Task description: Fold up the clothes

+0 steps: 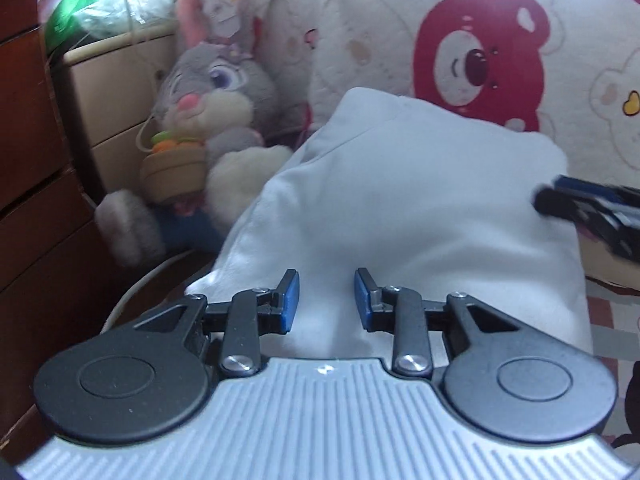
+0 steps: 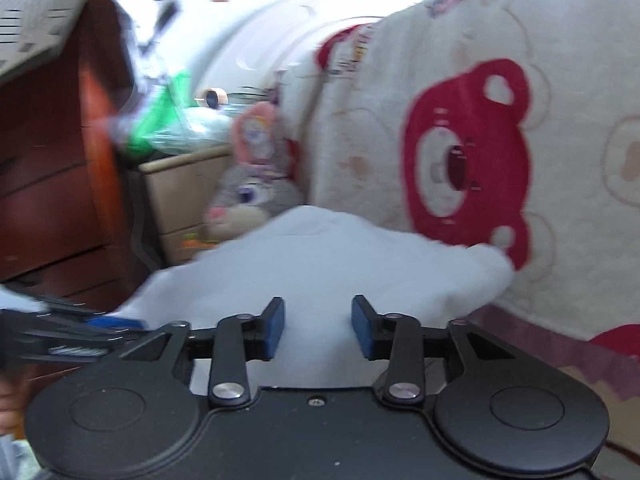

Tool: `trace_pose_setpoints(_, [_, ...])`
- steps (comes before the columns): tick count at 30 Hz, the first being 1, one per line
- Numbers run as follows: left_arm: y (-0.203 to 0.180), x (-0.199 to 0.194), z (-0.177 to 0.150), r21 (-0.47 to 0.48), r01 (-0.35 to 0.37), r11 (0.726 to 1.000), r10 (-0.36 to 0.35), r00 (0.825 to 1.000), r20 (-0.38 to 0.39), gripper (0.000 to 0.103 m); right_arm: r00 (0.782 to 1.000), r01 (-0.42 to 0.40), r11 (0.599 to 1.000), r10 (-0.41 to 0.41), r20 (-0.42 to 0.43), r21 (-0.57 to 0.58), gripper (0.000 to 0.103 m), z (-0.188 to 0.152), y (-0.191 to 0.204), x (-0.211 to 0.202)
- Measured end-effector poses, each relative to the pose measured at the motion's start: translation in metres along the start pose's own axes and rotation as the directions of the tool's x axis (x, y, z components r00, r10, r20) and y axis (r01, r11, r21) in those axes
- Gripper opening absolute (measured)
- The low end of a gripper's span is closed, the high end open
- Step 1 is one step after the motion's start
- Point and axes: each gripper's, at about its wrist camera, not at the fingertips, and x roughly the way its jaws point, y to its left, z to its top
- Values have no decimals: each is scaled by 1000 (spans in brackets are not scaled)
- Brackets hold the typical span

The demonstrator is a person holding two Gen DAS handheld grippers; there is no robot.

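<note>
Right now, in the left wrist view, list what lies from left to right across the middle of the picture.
Wooden cabinet → stuffed rabbit → white garment → right gripper, entering from the right edge. Behind the garment hangs a bear blanket.

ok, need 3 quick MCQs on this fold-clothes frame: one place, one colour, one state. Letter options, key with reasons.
1. Where does the plush rabbit sit relative to the white garment in the left wrist view?
A. to its left
B. on top of it
C. to its right

2. What colour is the big bear face on the blanket?
A. green
B. red
C. blue

3. How does the left tool stand?
A. shut on the garment
B. open, nothing between its pads
C. shut on the rabbit

Key: 1 A, the rabbit is by the drawers, left of the cloth. 2 B, the print is red. 3 B, a clear gap shows between the blue pads.
</note>
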Motion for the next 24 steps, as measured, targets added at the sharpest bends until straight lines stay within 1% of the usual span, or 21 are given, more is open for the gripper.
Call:
trace_pose_setpoints(1, [2,-4,-3,-6,-20,1000,20,1000,-10,34,1000,-6,1000,6,-2,-20,53,-6,8,-8])
trace_pose_setpoints(3, [4,-14,-10,-18,-50,999,49,998,-45,39,999,-36,997,35,-17,-62,56,-23,25,-24])
trace_pose_setpoints(6, [1,-35,-23,-14,-81,997,80,993,-88,41,991,-130,989,127,-48,-73,56,-54,43,-51])
trace_pose_setpoints(8, [-8,-51,-33,8,-83,997,84,991,-103,42,974,-214,977,212,-81,-19,53,-67,42,-66])
trace_pose_setpoints(9, [-13,-60,-38,-4,-81,997,81,992,-99,42,962,-254,967,254,-96,9,54,-74,41,-73])
trace_pose_setpoints(10, [-17,-69,-42,-20,-81,996,79,993,-92,42,952,-285,958,287,-108,34,56,-80,40,-81])
trace_pose_setpoints(12, [-27,-85,-46,-37,-75,997,72,994,-83,44,971,-217,976,218,-101,22,58,-77,33,-100])
trace_pose_setpoints(13, [-32,-92,-47,-42,-70,997,66,995,-79,50,978,-183,983,183,-98,16,58,-76,29,-109])
trace_pose_setpoints(14, [-38,-99,-49,-52,-65,997,61,995,-78,53,984,-151,989,151,-94,14,60,-75,25,-119])
trace_pose_setpoints(15, [-45,-105,-50,-61,-59,996,53,995,-82,60,986,-136,990,138,-94,33,61,-72,19,-130])
trace_pose_setpoints(16, [-52,-111,-51,-69,-51,996,45,995,-86,64,987,-123,991,127,-97,48,62,-69,14,-139])
trace_pose_setpoints(17, [-61,-117,-52,-69,-42,997,36,996,-88,66,988,-112,992,117,-101,61,62,-66,9,-149])
trace_pose_setpoints(19, [-81,-127,-55,-47,-30,998,26,996,-83,72,988,-99,993,105,-109,62,62,-63,3,-167])
trace_pose_setpoints(20, [-91,-132,-57,-35,-24,999,21,997,-78,73,989,-88,994,95,-112,65,62,-62,0,-176])
trace_pose_setpoints(22, [-110,-140,-64,-8,-5,1000,5,998,-57,81,991,-68,995,76,-114,71,63,-63,-3,-195])
trace_pose_setpoints(24, [-126,-144,-72,-4,-1,1000,1,998,-66,82,991,-47,996,55,-119,71,63,-69,-6,-211])
